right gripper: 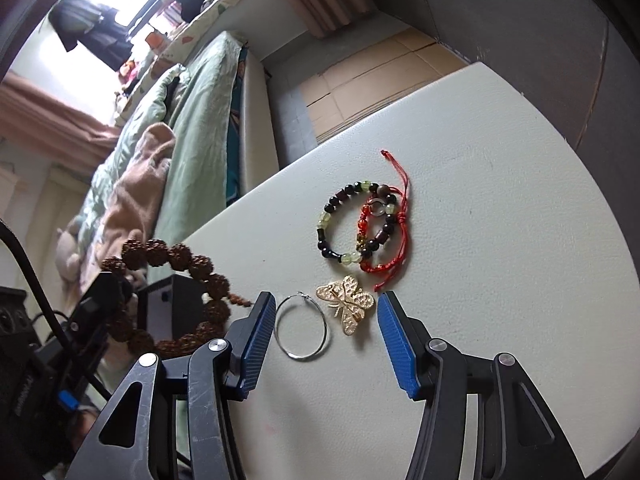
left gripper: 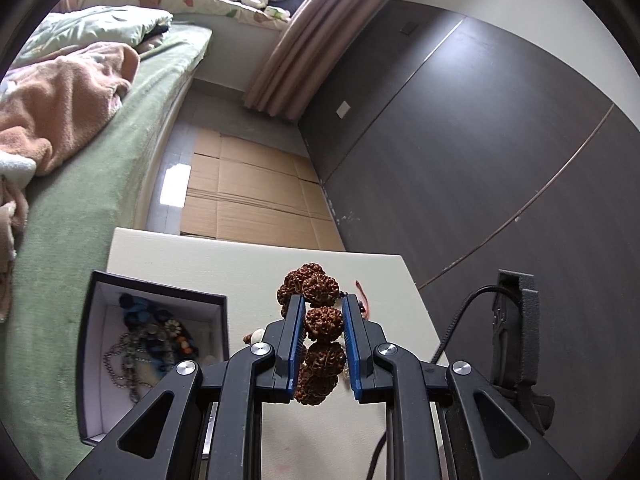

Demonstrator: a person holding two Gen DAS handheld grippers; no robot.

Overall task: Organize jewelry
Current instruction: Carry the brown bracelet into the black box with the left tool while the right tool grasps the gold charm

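My left gripper (left gripper: 323,300) is shut on a brown knobbly-bead bracelet (left gripper: 322,322) and holds it above the white table (left gripper: 248,268). The bracelet also shows at the left of the right wrist view (right gripper: 188,264), hanging from the left gripper. A black jewelry box (left gripper: 96,320) with white lining stands open to the left, holding chains and dark beads (left gripper: 156,336). My right gripper (right gripper: 326,300) is open, low over a silver hoop (right gripper: 302,326) and a gold butterfly brooch (right gripper: 347,303). Beyond them lie a dark bead bracelet (right gripper: 356,220) and a red cord bracelet (right gripper: 394,240).
A bed with a green cover (left gripper: 80,184) and a pink blanket (left gripper: 60,100) runs along the table's left side. Flattened cardboard (left gripper: 248,188) lies on the floor beyond the table's far edge. A dark wall panel (left gripper: 480,160) stands to the right.
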